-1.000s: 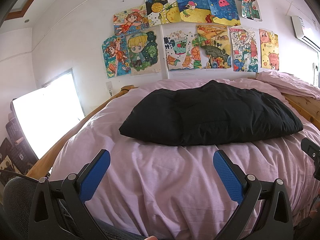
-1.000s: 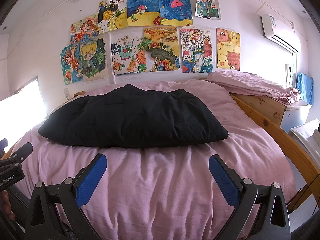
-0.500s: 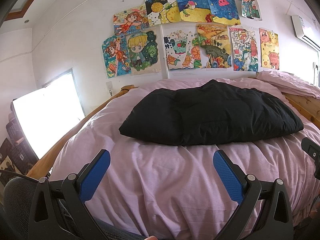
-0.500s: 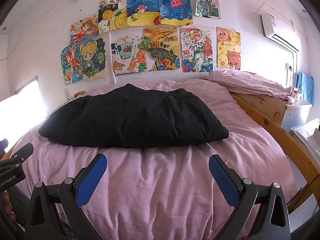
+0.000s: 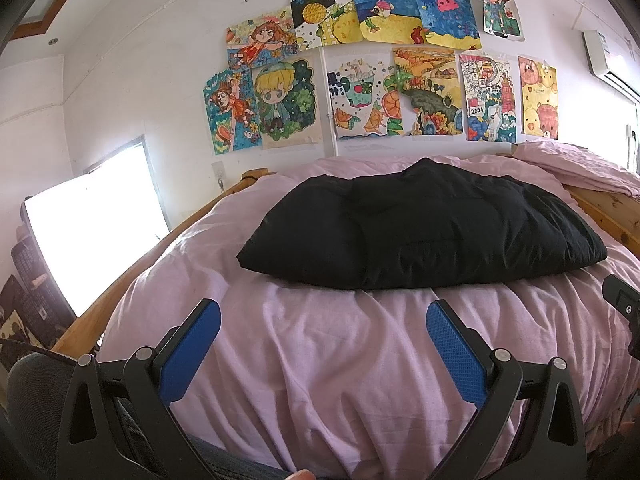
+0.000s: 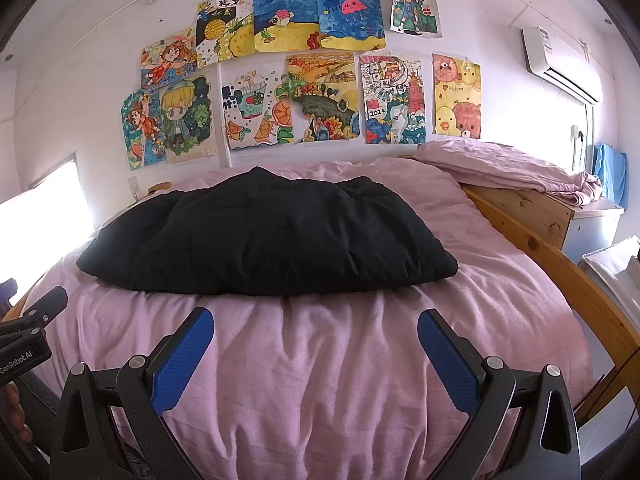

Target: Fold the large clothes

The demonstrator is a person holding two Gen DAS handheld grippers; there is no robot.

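A black padded garment (image 5: 424,224) (image 6: 272,232) lies folded into a thick bundle across the middle of a bed with a pink sheet (image 5: 320,360) (image 6: 320,364). My left gripper (image 5: 322,312) hovers open over the near part of the bed, short of the garment, nothing between its blue pads. My right gripper (image 6: 315,320) is likewise open and empty, just in front of the garment's near edge. Each gripper's body shows at the side of the other's view.
A wooden bed frame (image 6: 560,268) runs along the right side, with a folded pink blanket (image 6: 508,168) on a wooden unit behind it. Drawings (image 5: 384,76) cover the wall. A bright window (image 5: 92,224) is on the left.
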